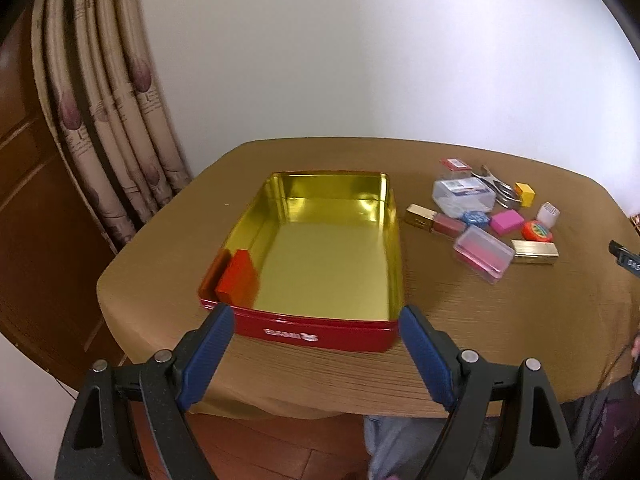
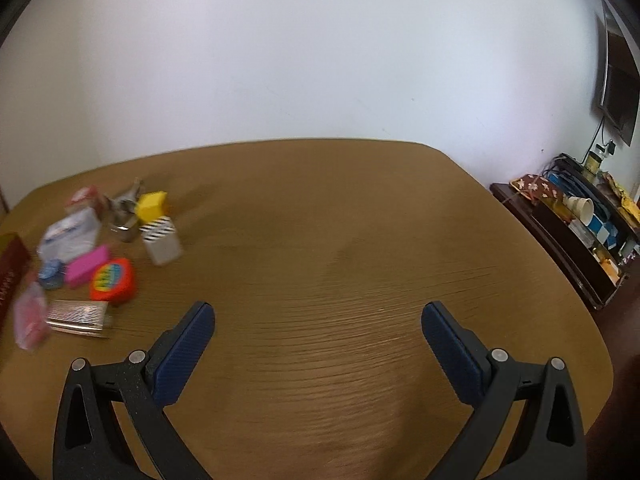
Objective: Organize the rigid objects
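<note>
Both grippers, left (image 1: 316,312) and right (image 2: 318,310), hover with fingers spread, empty. One red block (image 1: 238,276) sits cornered in the tin (image 1: 320,330); remaining clutter (image 1: 486,216) waits beside it on the table (image 2: 340,240).

Left tool (image 1: 316,312): jaws spread wide, nothing between the blue ribbed pads (image 1: 206,356). Black finger arms enter from the near edge of the frame, level, pointing far. Tips sit over the near edge of the bench (image 1: 320,380).

Right tool (image 2: 318,310): jaws likewise spread wide, empty. Blue pads (image 2: 182,354) face each other, well apart. Tool held above the bench, fingers pointing far.
</note>
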